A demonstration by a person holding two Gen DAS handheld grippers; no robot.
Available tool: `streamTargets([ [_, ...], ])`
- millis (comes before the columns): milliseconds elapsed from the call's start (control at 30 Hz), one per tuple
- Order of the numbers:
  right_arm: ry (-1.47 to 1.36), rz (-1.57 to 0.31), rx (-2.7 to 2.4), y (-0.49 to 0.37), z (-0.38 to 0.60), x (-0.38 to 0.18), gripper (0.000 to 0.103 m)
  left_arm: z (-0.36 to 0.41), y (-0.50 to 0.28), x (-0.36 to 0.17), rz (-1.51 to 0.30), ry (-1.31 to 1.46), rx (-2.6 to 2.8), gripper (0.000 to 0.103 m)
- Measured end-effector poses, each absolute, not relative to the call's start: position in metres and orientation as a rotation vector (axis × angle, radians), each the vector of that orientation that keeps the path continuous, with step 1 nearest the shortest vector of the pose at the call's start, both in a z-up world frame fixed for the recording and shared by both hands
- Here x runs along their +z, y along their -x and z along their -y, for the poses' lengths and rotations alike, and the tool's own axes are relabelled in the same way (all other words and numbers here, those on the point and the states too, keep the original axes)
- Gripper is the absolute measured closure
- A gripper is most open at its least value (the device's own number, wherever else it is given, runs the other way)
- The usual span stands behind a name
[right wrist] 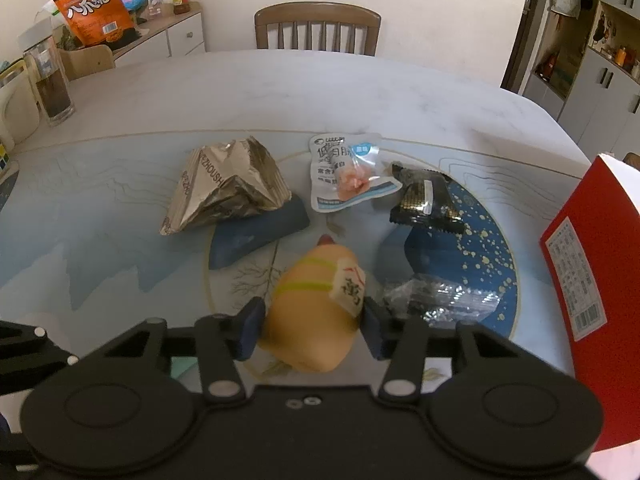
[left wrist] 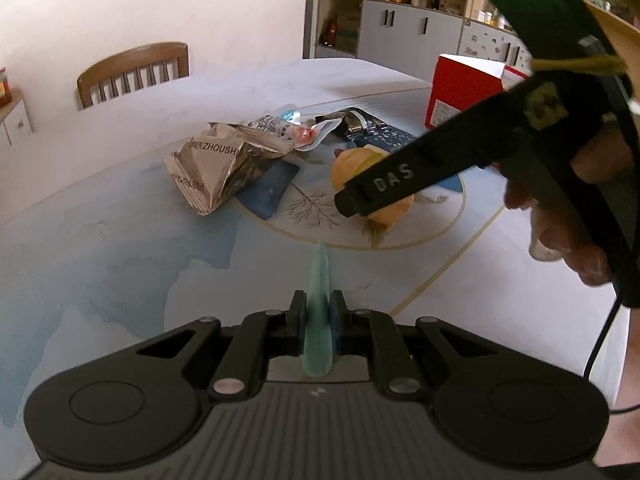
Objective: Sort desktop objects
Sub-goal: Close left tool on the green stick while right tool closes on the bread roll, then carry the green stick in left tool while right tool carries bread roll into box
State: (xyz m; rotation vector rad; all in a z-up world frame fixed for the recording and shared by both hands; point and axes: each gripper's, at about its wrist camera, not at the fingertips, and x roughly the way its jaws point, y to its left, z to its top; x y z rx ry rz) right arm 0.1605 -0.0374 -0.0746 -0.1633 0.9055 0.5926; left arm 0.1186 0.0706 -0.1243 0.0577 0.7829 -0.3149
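Near the middle of the desk (right wrist: 360, 80), the right gripper (right wrist: 312, 326) is straddling a yellow plush toy (right wrist: 316, 312), its pads narrowed to the toy's flanks; actual contact cannot be told. The left gripper (left wrist: 318, 320) is clamping a slim teal object (left wrist: 318, 300) closer to the near edge.

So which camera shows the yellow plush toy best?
The right wrist view: the yellow plush toy sits front and centre between the right tool's fingers, mahjong tile tag visible. In the left wrist view the toy is farther off, half hidden behind that tool's finger.
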Motion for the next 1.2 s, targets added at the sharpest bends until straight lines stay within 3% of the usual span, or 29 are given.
streamTargets([
  [1200, 0.085, -0.944, 0.635, -0.125, 0.120, -0.024, 0.054, -0.057, -0.125, -0.052, -0.729, -0.011, -0.374, 0.093],
])
